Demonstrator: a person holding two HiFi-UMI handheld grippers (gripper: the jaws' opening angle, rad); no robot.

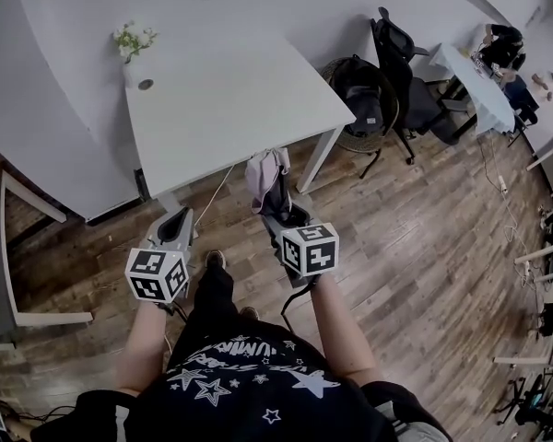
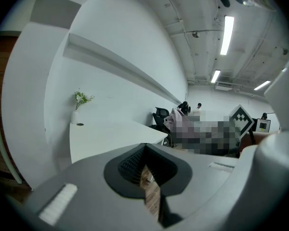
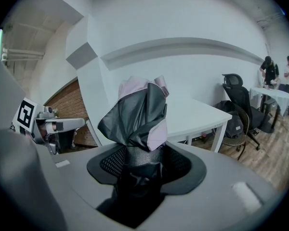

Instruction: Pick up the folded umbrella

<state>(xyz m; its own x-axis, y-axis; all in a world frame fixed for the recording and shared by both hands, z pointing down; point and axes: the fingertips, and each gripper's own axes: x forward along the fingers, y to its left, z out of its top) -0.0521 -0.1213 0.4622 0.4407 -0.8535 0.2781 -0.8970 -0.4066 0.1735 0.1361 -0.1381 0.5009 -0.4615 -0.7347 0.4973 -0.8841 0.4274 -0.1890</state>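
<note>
The folded umbrella [image 1: 267, 179], pink and dark grey, sticks up out of my right gripper [image 1: 284, 215], which is shut on its lower end. In the right gripper view the crumpled canopy [image 3: 137, 110] rises right in front of the camera, and the black handle part sits clamped between the jaws of the right gripper [image 3: 135, 163]. My left gripper [image 1: 177, 217] hangs beside it over the wooden floor, shut with nothing in it. In the left gripper view only a thin slit of floor shows between the pads of the left gripper [image 2: 145, 171].
A white table [image 1: 230, 99] stands just ahead, with a small vase of flowers [image 1: 132, 49] at its far left corner. To its right are a black backpack [image 1: 364, 99] and an office chair [image 1: 401, 63]. People sit at a far table [image 1: 479, 76].
</note>
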